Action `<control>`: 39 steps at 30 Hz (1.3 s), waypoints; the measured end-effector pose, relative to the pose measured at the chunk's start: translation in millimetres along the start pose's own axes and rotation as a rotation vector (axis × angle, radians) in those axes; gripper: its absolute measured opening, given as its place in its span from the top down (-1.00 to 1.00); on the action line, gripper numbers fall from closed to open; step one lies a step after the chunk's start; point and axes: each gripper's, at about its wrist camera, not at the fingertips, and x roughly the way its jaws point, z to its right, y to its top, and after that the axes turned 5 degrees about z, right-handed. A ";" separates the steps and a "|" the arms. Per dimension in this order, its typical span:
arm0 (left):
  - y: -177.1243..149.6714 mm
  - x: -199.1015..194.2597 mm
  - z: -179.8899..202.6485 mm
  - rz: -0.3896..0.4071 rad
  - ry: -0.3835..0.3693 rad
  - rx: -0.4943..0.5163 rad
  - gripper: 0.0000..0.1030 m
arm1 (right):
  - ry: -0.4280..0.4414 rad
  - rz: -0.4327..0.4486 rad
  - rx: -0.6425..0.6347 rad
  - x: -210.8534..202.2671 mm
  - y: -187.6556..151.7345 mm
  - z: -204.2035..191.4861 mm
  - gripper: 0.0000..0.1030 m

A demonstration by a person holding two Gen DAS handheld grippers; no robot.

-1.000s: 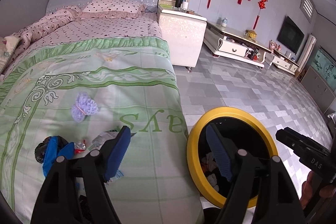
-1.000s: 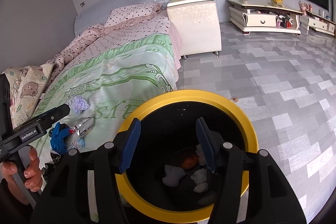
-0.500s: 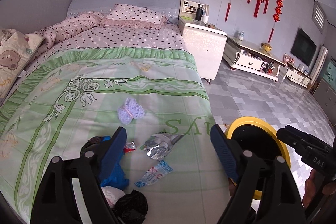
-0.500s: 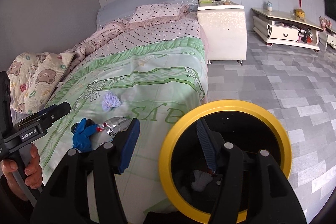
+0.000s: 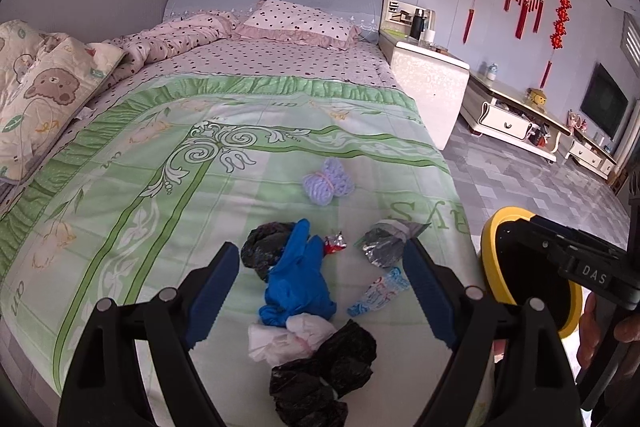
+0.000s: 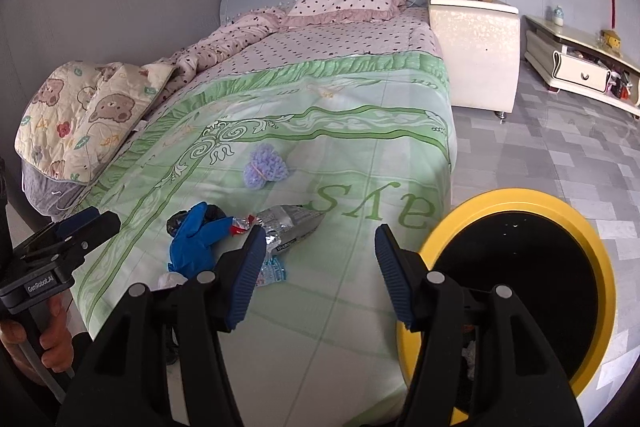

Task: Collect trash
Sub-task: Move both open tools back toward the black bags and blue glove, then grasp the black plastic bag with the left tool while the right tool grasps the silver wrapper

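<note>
My left tool (image 5: 316,275) spread wide, empty, over blue glove (image 5: 298,277) on bed (image 5: 160,163). My right tool (image 6: 320,269) released, beside yellow-rimmed bin (image 6: 600,255).

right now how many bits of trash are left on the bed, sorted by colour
black crumpled plastic bags: 2
blue rubber glove: 1
white crumpled plastic bag: 1
silver foil snack wrapper: 1
small red and silver wrapper: 1
clear blue-printed wrapper: 1
total: 7
</note>
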 end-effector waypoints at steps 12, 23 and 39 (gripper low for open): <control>-45.3 0.3 -37.2 -0.079 0.003 -0.057 -0.56 | -0.021 -0.083 -0.075 76.2 -7.3 -34.5 -0.05; -84.5 9.6 -40.2 -0.171 -0.040 -0.079 -0.55 | -0.088 -0.144 -0.139 138.1 -15.3 -43.5 -0.12; -103.4 43.8 -6.6 -0.225 -0.055 0.016 -0.03 | -0.117 -0.168 -0.186 180.8 -16.1 -39.9 0.46</control>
